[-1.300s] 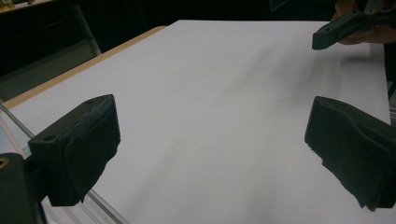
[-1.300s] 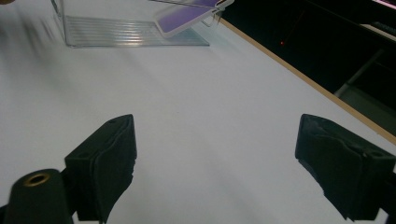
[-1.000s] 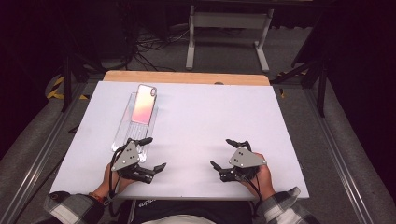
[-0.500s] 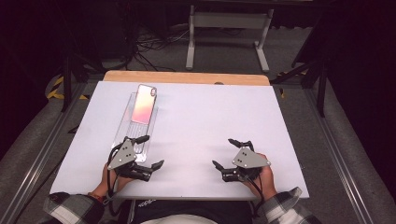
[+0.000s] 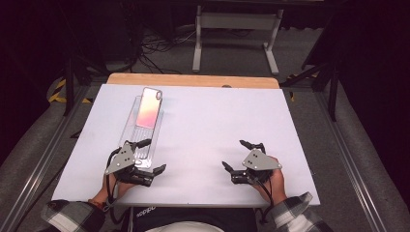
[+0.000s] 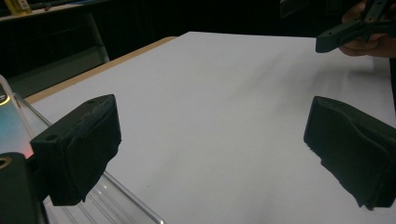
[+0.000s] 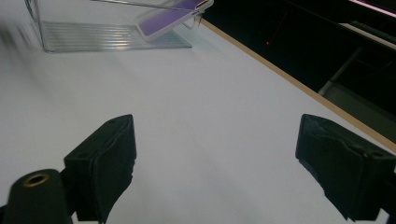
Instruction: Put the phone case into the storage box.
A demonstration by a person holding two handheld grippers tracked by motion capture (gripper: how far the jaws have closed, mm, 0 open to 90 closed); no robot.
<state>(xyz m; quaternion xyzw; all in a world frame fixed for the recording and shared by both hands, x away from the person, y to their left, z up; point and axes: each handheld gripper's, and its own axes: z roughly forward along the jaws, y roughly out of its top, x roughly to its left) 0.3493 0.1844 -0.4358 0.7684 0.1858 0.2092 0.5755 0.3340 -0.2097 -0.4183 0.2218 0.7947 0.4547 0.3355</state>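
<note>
Two grippers rest low at the near edge of the white table, both empty with jaws spread wide. The left gripper sits at the near end of a clear tray, one jaw over the tray's ribbed floor and the other out over bare table; in its own view the left jaw hangs above the tray's edge while the right jaw stands well apart over white surface. The right gripper lies well apart from the tray, over bare table, and its own view looks between its parted jaws toward the tray far off.

A phone lies propped on the tray, its far end raised on the tray's far rim, its face glowing pink-orange from above (purple in the right gripper view). No lettering on the phone or tray can be read. The one legible word is "adidas", in white on the dark clothing at the bottom edge of the high view, between plaid sleeves.

Beyond the white top runs a wooden strip; past it, a grey stand and loose cables on the floor. Nothing lies between either gripper and the tray.
</note>
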